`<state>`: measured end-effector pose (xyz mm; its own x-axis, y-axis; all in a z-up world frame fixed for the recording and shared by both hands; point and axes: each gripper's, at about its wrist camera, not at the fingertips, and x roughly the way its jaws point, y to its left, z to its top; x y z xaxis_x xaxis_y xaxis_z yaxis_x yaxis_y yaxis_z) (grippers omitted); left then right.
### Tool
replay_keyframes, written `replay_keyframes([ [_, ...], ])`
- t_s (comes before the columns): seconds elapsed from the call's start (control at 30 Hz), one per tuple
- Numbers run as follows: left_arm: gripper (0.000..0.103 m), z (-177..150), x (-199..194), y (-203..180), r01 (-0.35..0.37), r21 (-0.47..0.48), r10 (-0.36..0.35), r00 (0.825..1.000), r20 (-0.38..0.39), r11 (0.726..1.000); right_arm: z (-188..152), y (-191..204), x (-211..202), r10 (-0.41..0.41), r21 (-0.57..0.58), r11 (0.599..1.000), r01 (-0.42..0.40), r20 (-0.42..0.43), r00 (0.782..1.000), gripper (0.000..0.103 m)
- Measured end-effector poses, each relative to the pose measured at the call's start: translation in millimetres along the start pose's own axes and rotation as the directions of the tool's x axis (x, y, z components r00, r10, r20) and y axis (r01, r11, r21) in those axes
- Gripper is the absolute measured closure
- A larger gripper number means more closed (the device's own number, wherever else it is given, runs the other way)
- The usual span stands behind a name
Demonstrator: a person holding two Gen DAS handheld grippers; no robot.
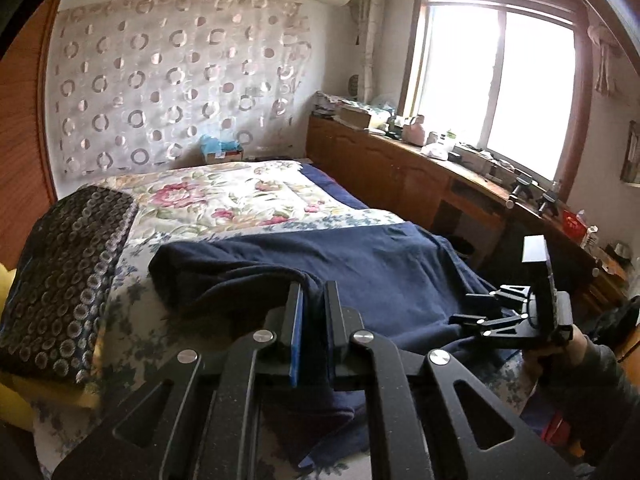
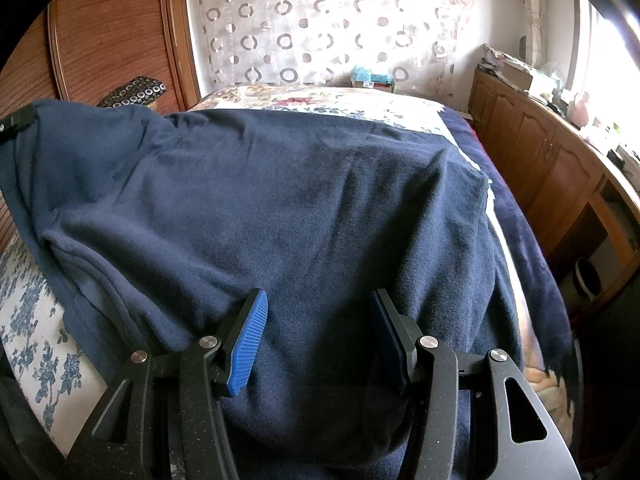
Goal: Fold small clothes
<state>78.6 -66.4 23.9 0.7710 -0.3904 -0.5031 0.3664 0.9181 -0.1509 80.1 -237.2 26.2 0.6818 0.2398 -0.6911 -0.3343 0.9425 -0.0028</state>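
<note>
A navy fleece garment (image 1: pixel 372 268) lies spread over the near part of the bed, with its left side bunched up and lifted. My left gripper (image 1: pixel 314 294) is shut on that raised left edge, a fold of navy cloth pinched between its fingers. In the right wrist view the garment (image 2: pixel 300 200) fills the middle. My right gripper (image 2: pixel 320 316) stands open just over its near part, blue pads wide apart and nothing pinched between them. The right gripper (image 1: pixel 464 309) also shows in the left wrist view at the garment's right edge, held by a hand (image 1: pixel 560 354).
A floral quilt (image 1: pixel 224 200) covers the bed behind the garment. A dark ring-patterned pillow (image 1: pixel 68 280) lies at the left. A wooden cabinet (image 1: pixel 384 168) with clutter runs along the right under the window. A wooden headboard (image 2: pixel 112 36) stands at the far left.
</note>
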Motion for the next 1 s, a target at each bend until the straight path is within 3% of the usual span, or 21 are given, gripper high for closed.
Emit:
replay_keyframes([
  [0.23,0.094,30,4,-29,0.047,0.054,-0.049,0.998,0.035,0.997,3,0,-4,0.001,-0.006,1.0,-0.001,0.002,1.0,0.048],
  [0.47,0.094,58,13,-57,0.103,0.111,-0.108,0.993,0.039,0.988,7,-12,-53,-0.034,0.017,0.999,0.032,0.108,0.994,0.048],
  [0.73,0.094,78,27,-106,0.199,0.183,-0.204,0.979,0.009,0.963,2,-26,-96,-0.1,0.06,0.994,0.09,0.185,0.978,0.048],
  [0.93,0.093,76,44,-131,0.229,0.224,-0.227,0.973,-0.036,0.947,-10,-20,-93,-0.099,0.076,0.993,0.087,0.182,0.978,0.048],
  [1.0,0.087,70,51,-130,0.243,0.23,-0.233,0.97,-0.071,0.942,-12,-18,-89,-0.094,0.073,0.994,0.082,0.173,0.981,0.048],
])
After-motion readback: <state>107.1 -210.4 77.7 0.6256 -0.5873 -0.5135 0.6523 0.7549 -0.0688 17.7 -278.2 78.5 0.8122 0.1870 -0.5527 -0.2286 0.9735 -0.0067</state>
